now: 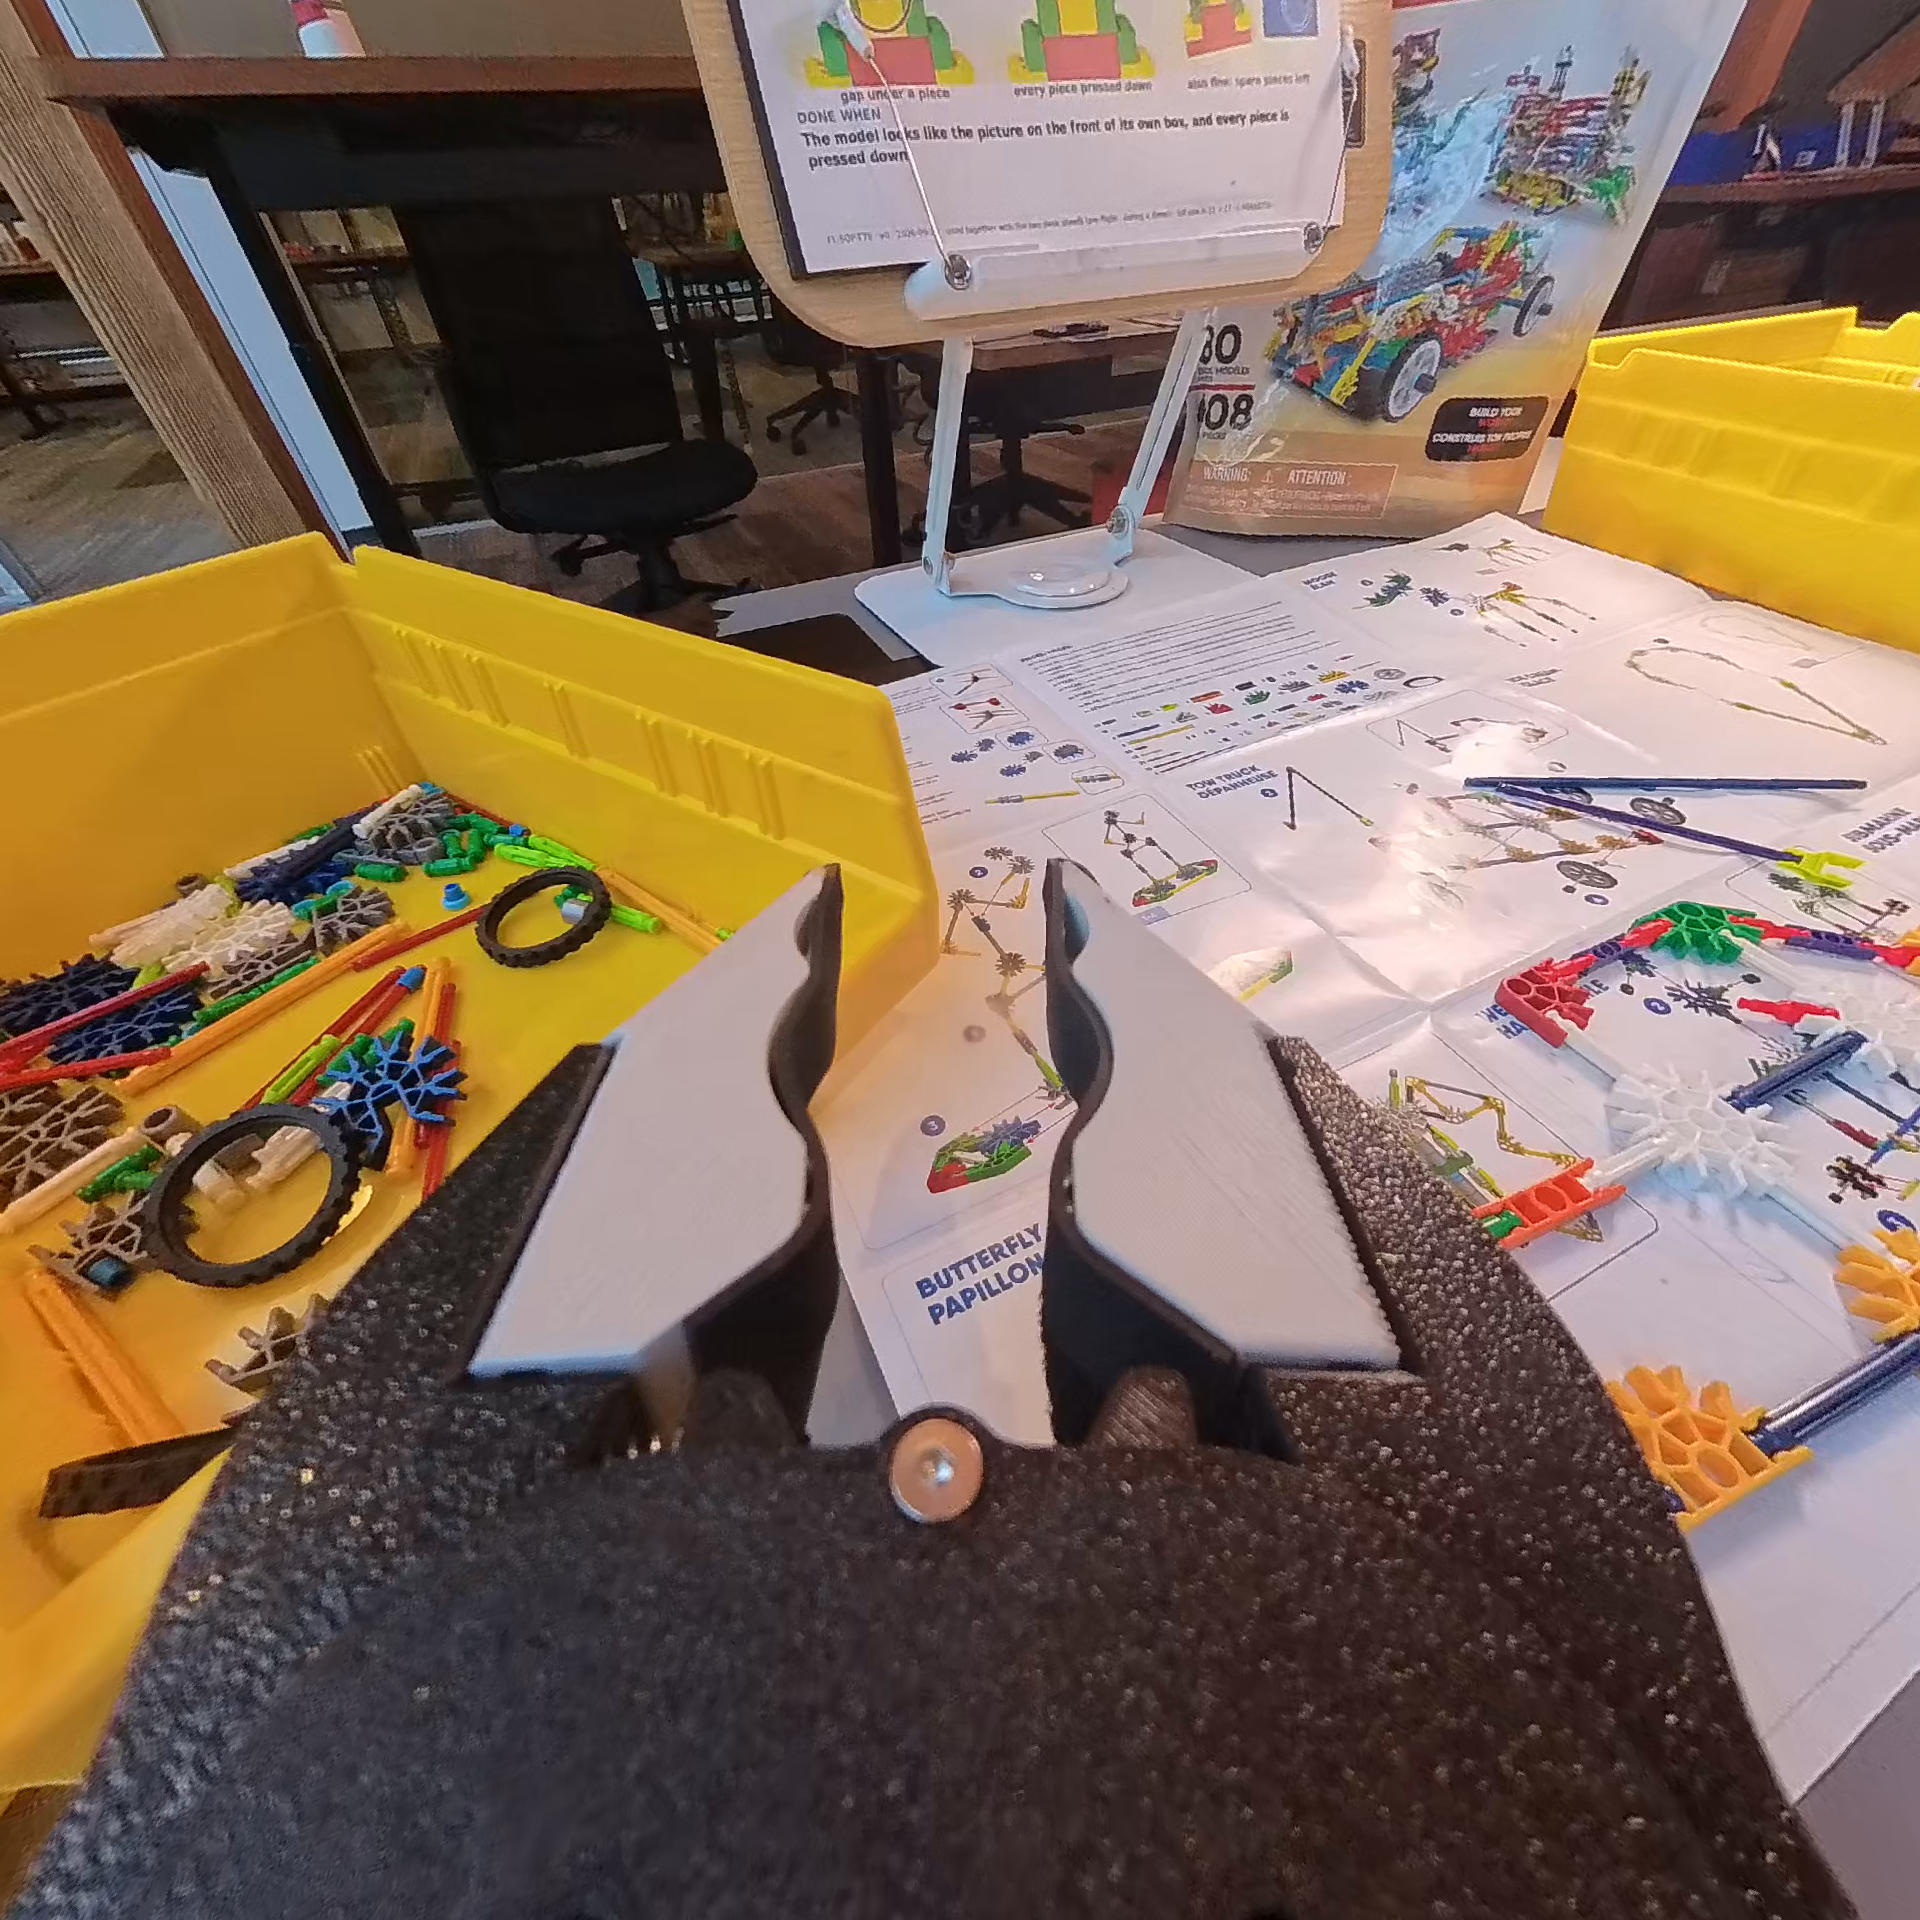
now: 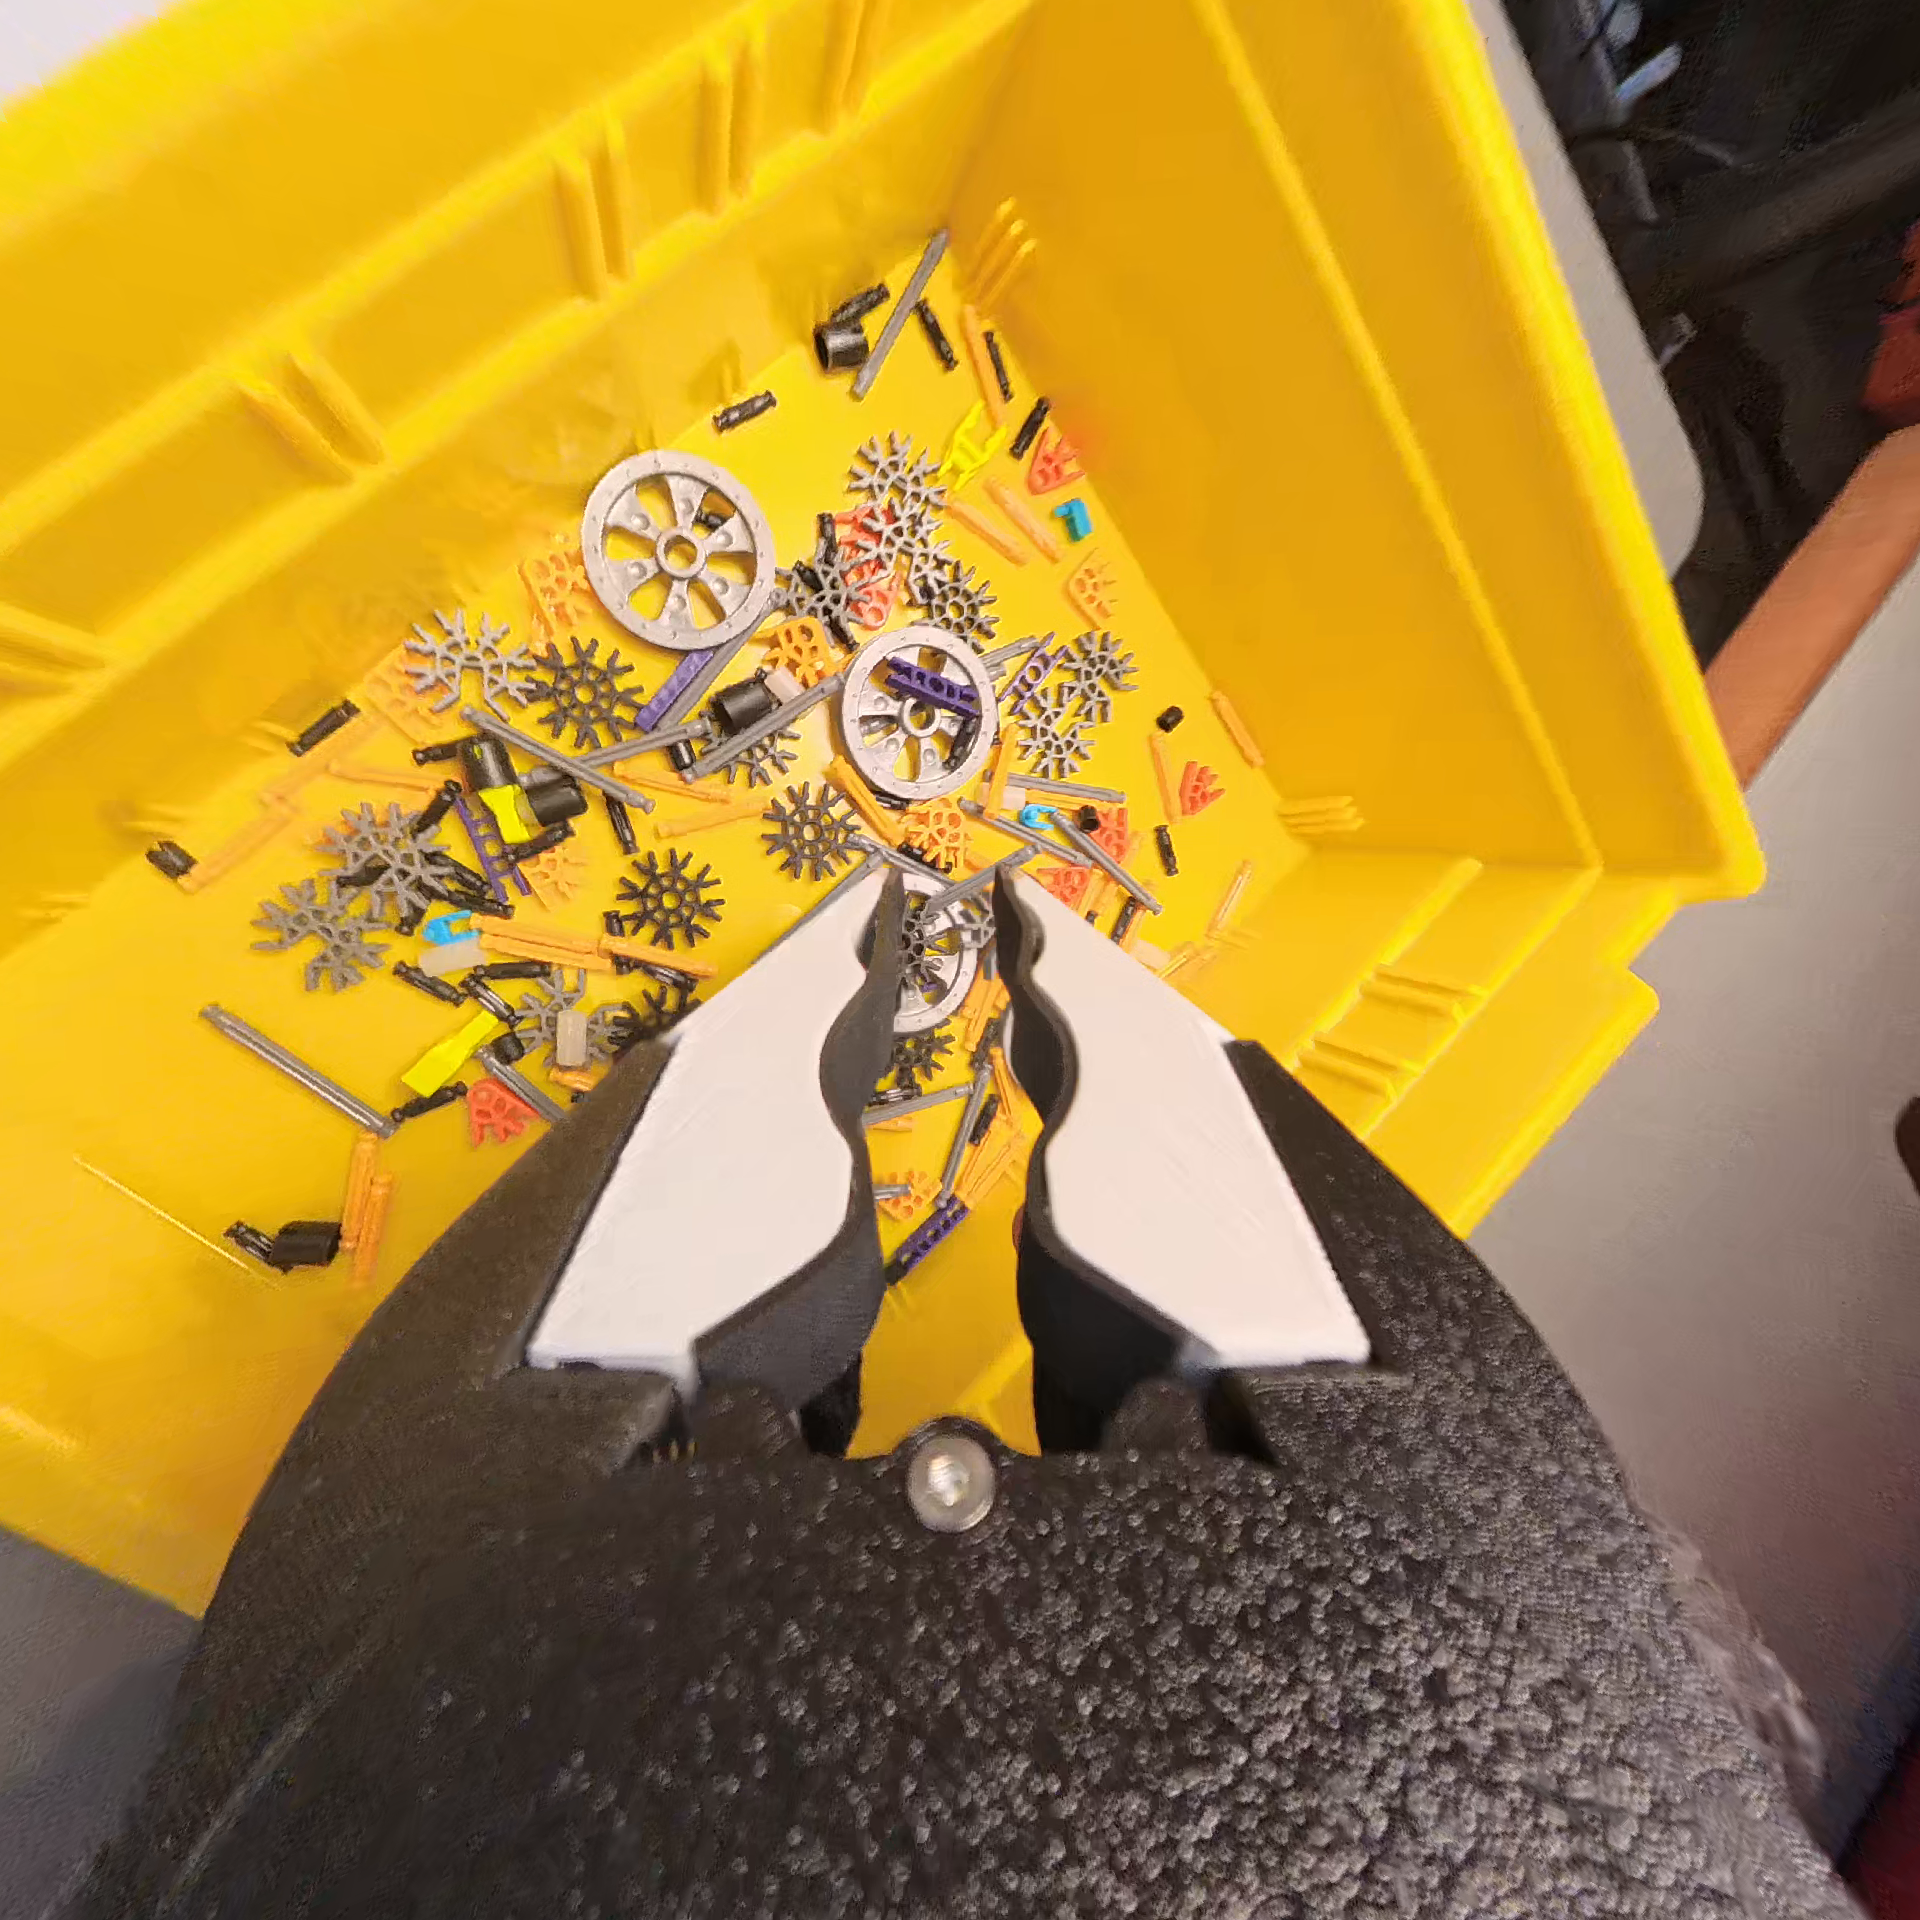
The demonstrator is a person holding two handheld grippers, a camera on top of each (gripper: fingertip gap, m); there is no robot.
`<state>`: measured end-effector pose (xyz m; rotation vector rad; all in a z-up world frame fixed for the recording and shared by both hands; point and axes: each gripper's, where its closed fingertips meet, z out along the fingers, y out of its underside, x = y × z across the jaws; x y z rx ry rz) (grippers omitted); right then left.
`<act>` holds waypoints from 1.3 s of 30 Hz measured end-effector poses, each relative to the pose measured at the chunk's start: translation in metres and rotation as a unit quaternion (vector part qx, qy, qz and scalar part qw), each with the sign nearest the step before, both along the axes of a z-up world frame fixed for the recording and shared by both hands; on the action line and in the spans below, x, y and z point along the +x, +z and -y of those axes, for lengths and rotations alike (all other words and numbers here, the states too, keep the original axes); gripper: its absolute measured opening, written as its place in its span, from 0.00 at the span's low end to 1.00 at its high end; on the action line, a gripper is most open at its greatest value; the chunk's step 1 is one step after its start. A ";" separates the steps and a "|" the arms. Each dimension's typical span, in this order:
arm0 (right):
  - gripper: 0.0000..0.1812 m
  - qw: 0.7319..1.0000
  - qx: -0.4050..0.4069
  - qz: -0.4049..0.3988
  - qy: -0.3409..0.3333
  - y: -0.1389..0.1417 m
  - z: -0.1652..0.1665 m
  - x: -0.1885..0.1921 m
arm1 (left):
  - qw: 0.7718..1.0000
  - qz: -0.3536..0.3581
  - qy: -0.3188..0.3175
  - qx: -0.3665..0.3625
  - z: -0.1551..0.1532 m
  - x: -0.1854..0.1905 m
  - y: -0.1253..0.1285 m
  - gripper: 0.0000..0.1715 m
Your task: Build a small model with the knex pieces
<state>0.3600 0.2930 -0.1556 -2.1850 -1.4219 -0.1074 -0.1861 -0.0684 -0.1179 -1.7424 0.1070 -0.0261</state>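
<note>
Place: I am at an office-style worktable.
Signs: black swivel chair (image 1: 613,488), dark desks (image 1: 416,114) behind me.
Bench: 2 yellow bins (image 1: 644,717) of building pieces, instruction sheet (image 1: 1299,748).

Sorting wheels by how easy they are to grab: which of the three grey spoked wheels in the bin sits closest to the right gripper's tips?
The wheel seen between the right gripper's open fingers, partly hidden by them. The other two wheels lie farther up the yellow bin, fully visible.
</note>
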 end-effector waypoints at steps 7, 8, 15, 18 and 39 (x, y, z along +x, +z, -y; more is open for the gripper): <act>0.14 0.973 0.075 -0.215 -0.048 0.049 0.034 -0.029 | 1.000 0.004 0.006 0.002 0.001 -0.001 0.002 0.21; 0.15 0.964 0.081 -0.247 -0.052 0.054 0.044 -0.033 | 1.000 0.003 0.009 0.002 0.001 -0.001 0.003 0.21; 0.19 0.924 0.123 -0.356 -0.061 0.069 0.107 -0.054 | 0.998 0.020 0.064 0.001 0.013 -0.023 0.011 0.18; 0.19 0.903 0.146 -0.400 -0.066 0.088 0.129 -0.063 | 0.994 0.036 0.102 -0.009 0.022 -0.042 0.013 0.18; 0.17 0.868 0.212 -0.448 -0.008 0.067 0.223 -0.200 | 0.978 0.023 0.206 -0.021 0.117 -0.147 0.021 0.20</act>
